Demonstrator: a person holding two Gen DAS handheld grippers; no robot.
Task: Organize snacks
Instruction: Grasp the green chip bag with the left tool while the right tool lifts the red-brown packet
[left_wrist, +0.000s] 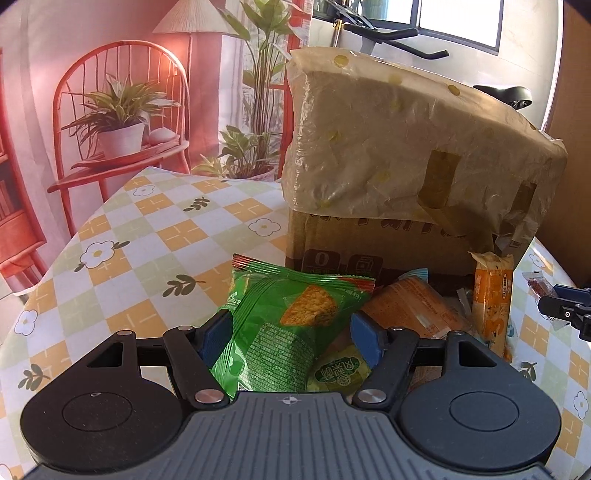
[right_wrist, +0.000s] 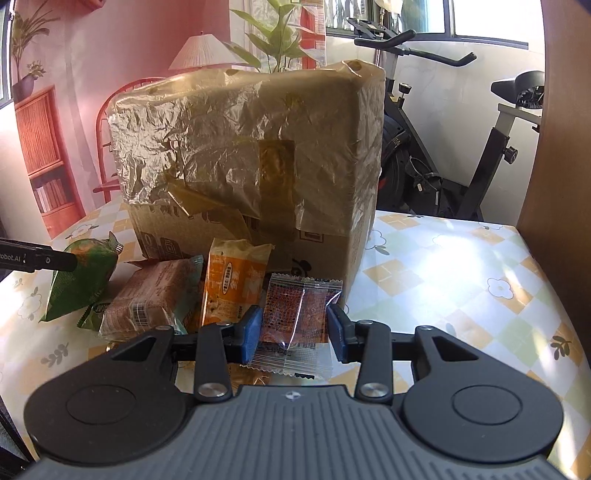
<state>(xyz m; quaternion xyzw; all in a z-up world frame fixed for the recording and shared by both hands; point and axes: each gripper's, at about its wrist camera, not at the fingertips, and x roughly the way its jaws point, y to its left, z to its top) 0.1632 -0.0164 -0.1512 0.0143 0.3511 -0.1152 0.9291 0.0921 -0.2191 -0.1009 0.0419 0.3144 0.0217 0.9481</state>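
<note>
Left wrist view: the left claw (left_wrist: 290, 332) is seen pinching a green snack packet (left_wrist: 284, 332) between its blue pads (left_wrist: 218, 332), the packet standing up between them above the tabletop (left_wrist: 147, 236). Beneath and to the right of that packet, a small pale green packet (left_wrist: 340, 371) and a brown wrapped cake (left_wrist: 413, 306) are lying in a pile. An orange biscuit packet (left_wrist: 493, 295) is propped upright against the foot of a cardboard box (left_wrist: 369, 236), whose upper part is wrapped in crinkled plastic film (left_wrist: 406, 140). The box is set toward the far edge of the tabletop, which is covered with a checked flower-print cloth. At the right edge of this view the tip of the right claw (left_wrist: 569, 314) is visible.

In the right wrist view, the right claw (right_wrist: 295, 332) is shown pinching a small clear packet with a red-brown filling (right_wrist: 297, 317), its pads pressed on both sides; the packet is held clear of the tabletop (right_wrist: 461, 295), just in front of the box (right_wrist: 240, 236). The pile of snacks is seen to the left of it: the orange biscuit packet (right_wrist: 232, 284), the brown wrapped cake (right_wrist: 147, 299) and, farthest left, the green snack packet (right_wrist: 81, 284) gripped by the left claw's black finger (right_wrist: 40, 258). An exercise bike (right_wrist: 443, 147) is standing behind the far right edge of the tabletop.
</note>
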